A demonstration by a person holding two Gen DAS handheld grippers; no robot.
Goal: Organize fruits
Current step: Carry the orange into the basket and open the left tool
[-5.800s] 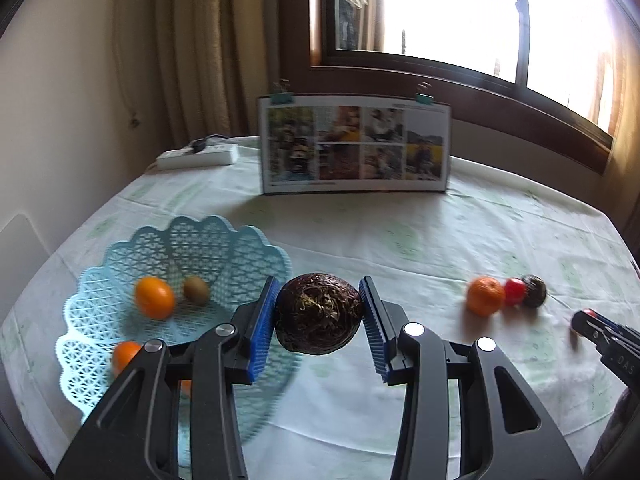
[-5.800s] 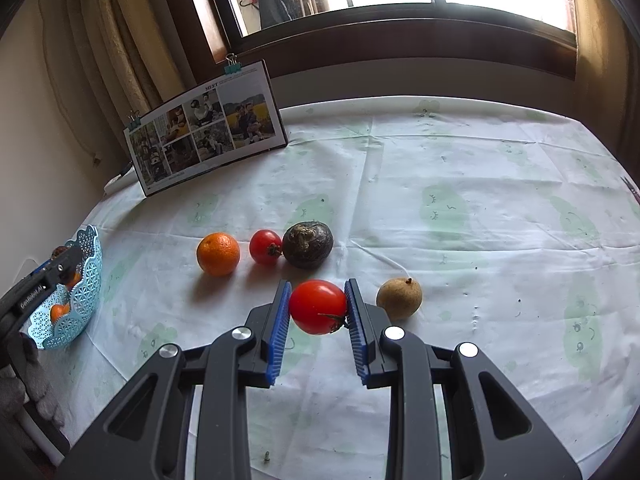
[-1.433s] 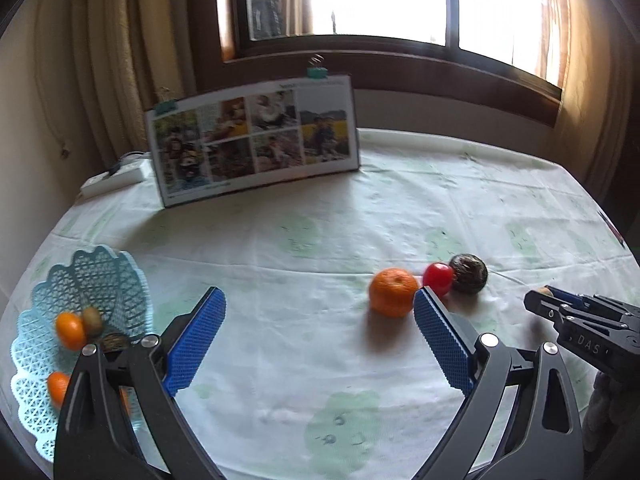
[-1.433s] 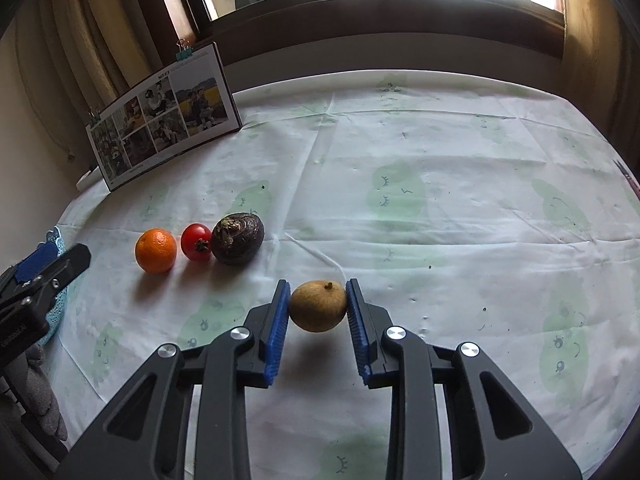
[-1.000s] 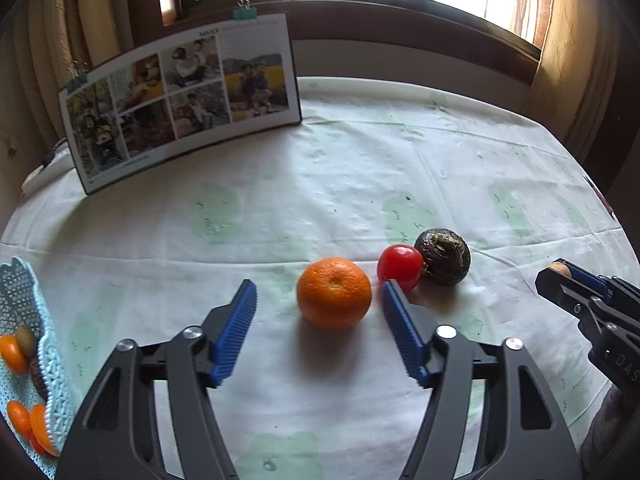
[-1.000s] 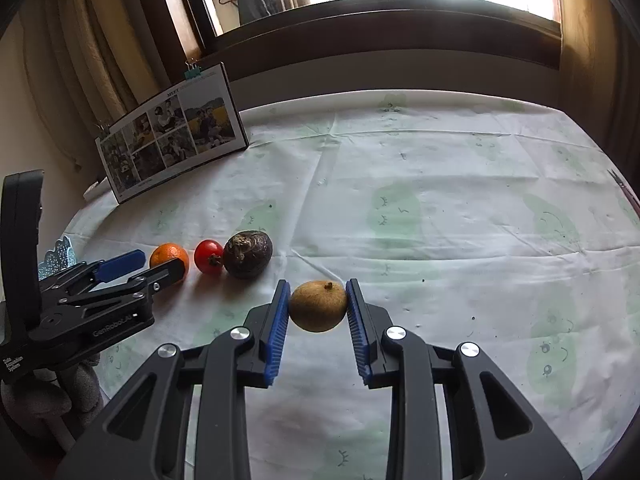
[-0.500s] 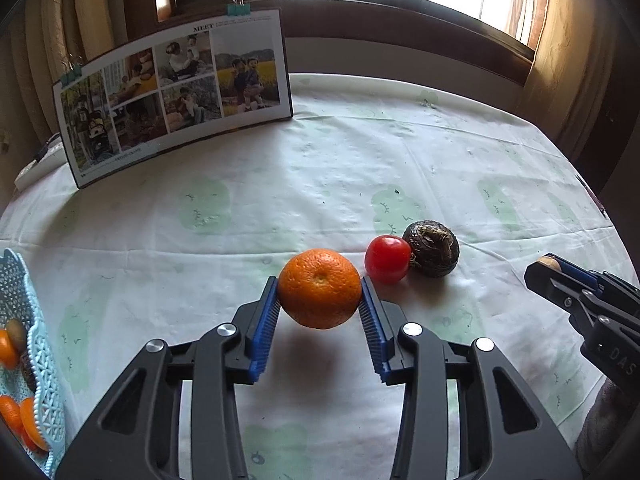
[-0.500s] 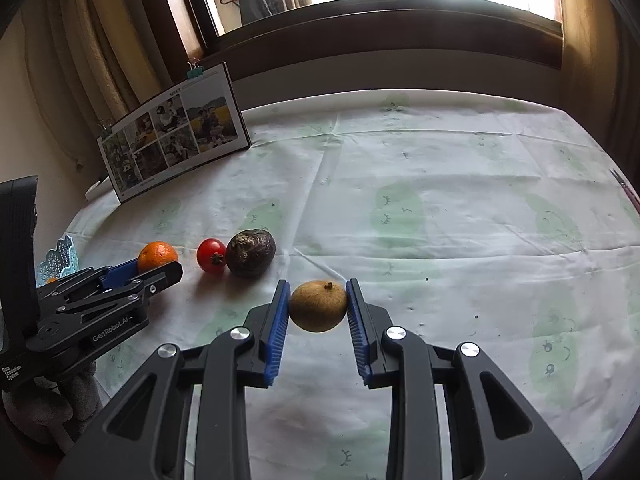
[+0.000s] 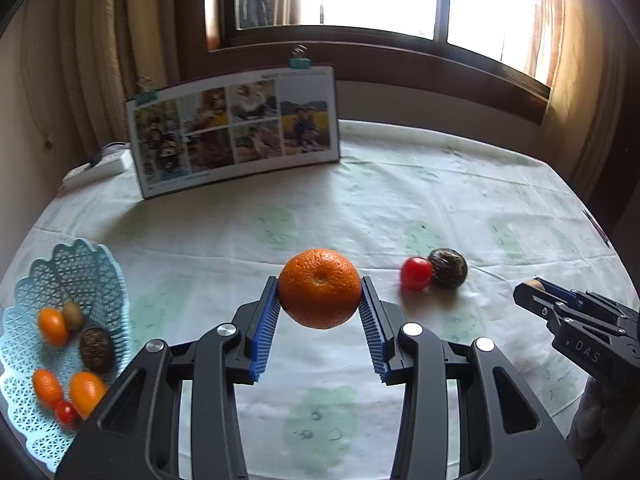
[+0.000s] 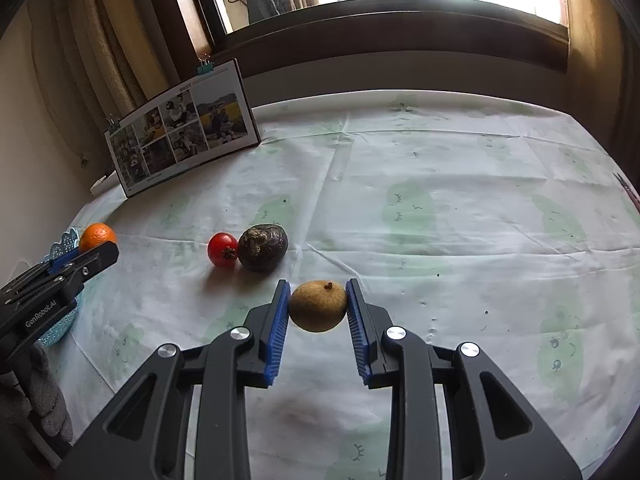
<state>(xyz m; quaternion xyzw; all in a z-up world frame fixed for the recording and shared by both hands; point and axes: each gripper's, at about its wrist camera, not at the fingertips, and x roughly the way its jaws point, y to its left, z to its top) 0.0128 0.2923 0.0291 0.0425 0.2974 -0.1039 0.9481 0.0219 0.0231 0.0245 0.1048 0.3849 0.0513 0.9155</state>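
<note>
So we've got the left gripper (image 9: 320, 312) clamped on the orange (image 9: 319, 288) and the right gripper (image 10: 318, 312) pinching the brown fruit (image 10: 318, 305), and we probably want to lower both gently into the blue basket (image 9: 24, 420).

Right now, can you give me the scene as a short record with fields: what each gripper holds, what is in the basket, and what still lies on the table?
left gripper: shut on the orange, lifted above the tablecloth
right gripper: shut on the brown fruit
basket: blue, at the left table edge; holds several orange fruits, a small red one, a brown one and a dark one
loose on cloth: red tomato touching dark wrinkled fruit
background: photo board standing by the window
</note>
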